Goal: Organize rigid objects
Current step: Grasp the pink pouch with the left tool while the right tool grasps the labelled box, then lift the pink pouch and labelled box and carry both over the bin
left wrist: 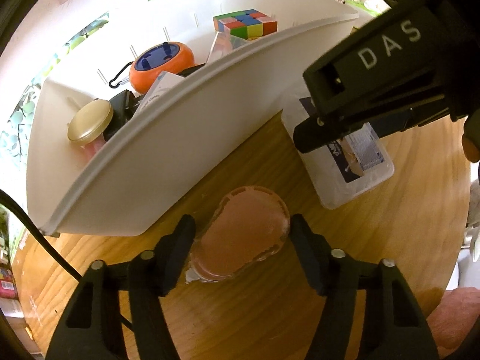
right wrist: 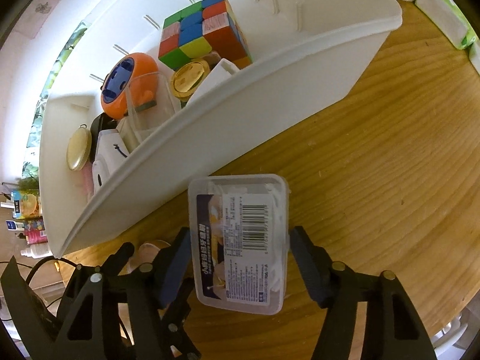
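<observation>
A clear pink lidded container [left wrist: 243, 234] lies on the round wooden table [left wrist: 390, 240], between the fingers of my left gripper [left wrist: 241, 255], whose jaws touch its sides. A clear plastic box with a barcode label [right wrist: 240, 246] lies on the table between the fingers of my right gripper [right wrist: 240, 267], whose jaws stand at its two sides. That box also shows in the left wrist view [left wrist: 345, 156], under the right gripper's body [left wrist: 375, 84]. A white bin [right wrist: 270, 96] stands behind both.
The bin holds a Rubik's cube [right wrist: 204, 33], an orange and blue round toy [right wrist: 129, 84], a gold round case [right wrist: 78, 150], a gold lid [right wrist: 189, 81] and white items. A green box [right wrist: 450, 21] sits at the table's far right edge.
</observation>
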The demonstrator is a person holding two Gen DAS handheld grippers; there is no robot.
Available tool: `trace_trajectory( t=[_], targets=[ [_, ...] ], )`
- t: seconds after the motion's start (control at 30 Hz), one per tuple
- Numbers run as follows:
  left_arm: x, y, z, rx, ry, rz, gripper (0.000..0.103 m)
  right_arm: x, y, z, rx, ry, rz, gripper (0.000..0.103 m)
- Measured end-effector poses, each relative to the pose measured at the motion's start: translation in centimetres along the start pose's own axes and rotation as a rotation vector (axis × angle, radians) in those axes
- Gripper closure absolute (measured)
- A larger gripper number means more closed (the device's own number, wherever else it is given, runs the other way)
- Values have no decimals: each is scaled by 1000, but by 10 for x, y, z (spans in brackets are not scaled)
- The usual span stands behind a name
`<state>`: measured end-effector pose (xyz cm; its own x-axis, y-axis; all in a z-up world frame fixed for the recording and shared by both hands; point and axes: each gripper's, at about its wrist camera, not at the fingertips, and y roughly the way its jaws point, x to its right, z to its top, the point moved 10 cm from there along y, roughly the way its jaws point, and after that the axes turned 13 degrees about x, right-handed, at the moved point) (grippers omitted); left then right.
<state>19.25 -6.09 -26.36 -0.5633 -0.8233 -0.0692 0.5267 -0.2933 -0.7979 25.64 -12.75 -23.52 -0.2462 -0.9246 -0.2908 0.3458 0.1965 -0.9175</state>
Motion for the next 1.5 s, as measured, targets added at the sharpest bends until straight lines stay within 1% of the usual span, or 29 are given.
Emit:
trace_trajectory(
  t=[0.27,0.43,0.67,0.8,0.93,1.0,1.03,1.3,1.37,1.43,1.5],
  targets=[
    [-4,-2,1,-6,-6,4,36,6,-7,-8,-13,-6,16,36],
    [1,-8,-6,-25,-7,-6,36,10,-9,-14,-28,5,28,36],
    [8,-13,-15,-49,-53,-25,37,19,-15,-34,-68,56,63,37],
    [9,-20,-25,-63,-104,-37,37,25,-20,-50,-89,96,80,37],
    [2,-27,-33,-67,-125,-6,37,28,-26,-66,-99,135,107,37],
    [3,-29,-32,-54,-141,3,37,30,-31,-72,-96,142,117,37],
    [0,-32,-32,-44,-153,5,37,25,-33,-69,-93,143,119,37],
    [-28,-61,-29,32,-210,50,37,13,-57,-82,-34,117,138,37],
    [-38,-82,-44,40,-226,62,37,12,-62,-83,-21,115,147,37],
    [-34,-89,-40,60,-240,71,37,10,-67,-87,-8,104,142,37],
    [-40,-102,-40,76,-262,85,37,10,-71,-87,9,85,128,37]
  ],
)
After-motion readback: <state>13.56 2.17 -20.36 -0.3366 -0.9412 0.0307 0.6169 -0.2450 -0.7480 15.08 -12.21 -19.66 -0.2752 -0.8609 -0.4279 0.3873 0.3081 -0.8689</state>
